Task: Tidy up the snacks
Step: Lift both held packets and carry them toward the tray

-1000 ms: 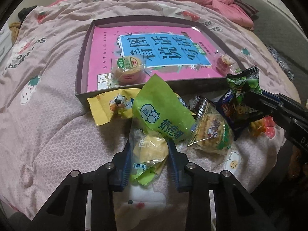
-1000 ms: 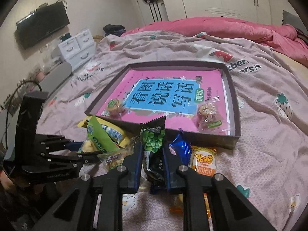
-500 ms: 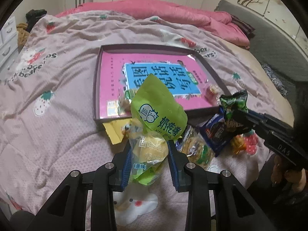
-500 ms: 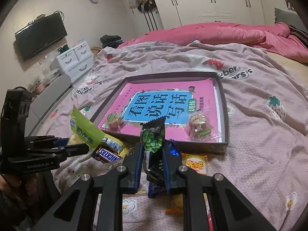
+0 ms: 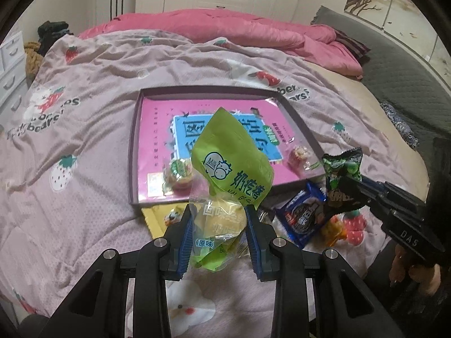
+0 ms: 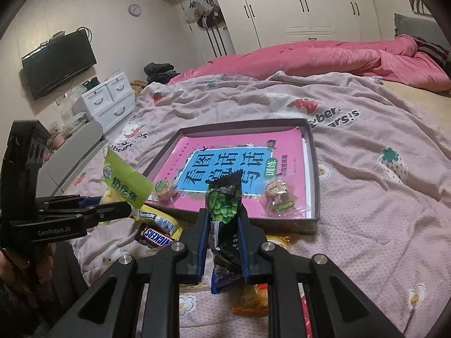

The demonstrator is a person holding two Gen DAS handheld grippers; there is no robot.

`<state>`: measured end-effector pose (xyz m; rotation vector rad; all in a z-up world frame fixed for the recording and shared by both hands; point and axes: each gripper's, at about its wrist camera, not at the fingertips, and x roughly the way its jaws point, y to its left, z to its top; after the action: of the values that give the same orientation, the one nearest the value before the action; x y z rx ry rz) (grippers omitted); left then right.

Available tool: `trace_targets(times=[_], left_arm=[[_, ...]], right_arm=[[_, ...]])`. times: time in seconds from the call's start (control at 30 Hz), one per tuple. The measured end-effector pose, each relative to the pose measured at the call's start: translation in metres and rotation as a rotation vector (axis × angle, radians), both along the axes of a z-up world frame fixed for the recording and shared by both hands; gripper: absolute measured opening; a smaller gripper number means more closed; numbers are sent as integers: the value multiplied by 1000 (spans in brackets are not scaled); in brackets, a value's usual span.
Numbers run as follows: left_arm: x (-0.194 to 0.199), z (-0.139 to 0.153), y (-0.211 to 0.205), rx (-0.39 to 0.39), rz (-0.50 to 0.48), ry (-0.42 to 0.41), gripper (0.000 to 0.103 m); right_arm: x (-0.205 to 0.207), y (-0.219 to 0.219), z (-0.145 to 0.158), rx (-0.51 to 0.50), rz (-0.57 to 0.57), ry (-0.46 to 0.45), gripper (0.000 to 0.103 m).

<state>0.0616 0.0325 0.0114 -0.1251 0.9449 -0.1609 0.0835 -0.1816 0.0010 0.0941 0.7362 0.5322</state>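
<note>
My left gripper (image 5: 218, 225) is shut on a green milk-bun packet (image 5: 231, 169), held up above the bed in front of the dark shallow tray (image 5: 134, 152). The packet also shows in the right wrist view (image 6: 124, 180). My right gripper (image 6: 224, 231) is shut on a black and green pea snack packet (image 6: 224, 205), also lifted; it shows at the right of the left wrist view (image 5: 342, 174). The tray (image 6: 315, 174) holds a pink book (image 6: 239, 166), a round wrapped cake (image 6: 165, 188) and a clear wrapped biscuit (image 6: 279, 197).
Loose snacks lie on the pink strawberry quilt (image 5: 70, 140) in front of the tray: a Snickers bar (image 6: 157, 236), a yellow packet (image 5: 160, 219), a blue packet (image 5: 304, 217) and an orange packet (image 6: 253, 298). White drawers (image 6: 107, 101) stand at the left.
Both grippers have risen and pulled back from the snack pile, each carrying its packet. The tray now looks farther away and more of the room shows.
</note>
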Motion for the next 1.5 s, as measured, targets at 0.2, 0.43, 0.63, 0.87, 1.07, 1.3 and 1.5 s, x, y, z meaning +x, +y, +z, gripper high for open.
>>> trace_targets(times=[0.2,0.43,0.63,0.87,1.07,1.3,1.5], left_arm=[[8,6,-8,-3,-4,-7,35],[21,7,-18,-19,-6,2,35],[31,10,-29,-21,-19,-18,35],[43,13,-42,-16,-37,-29,35],[52,11,-48,-24,-40,-28,35],[63,5,-45,-38,-21,-24,35],[74,0,-44,-44,-5,-15,35]], right_arm=[[3,-8,3,20,-19,-2,20],[5,-13,6,33,-31,-10,20],[9,-18,8,49,-42,-9,20],[15,-24,10,62,-54,-17,20],[18,-24,12,53,-65,-27,20],[24,-25,12,53,-70,-31,20],[32,-29,12,60,-83,-29,20]])
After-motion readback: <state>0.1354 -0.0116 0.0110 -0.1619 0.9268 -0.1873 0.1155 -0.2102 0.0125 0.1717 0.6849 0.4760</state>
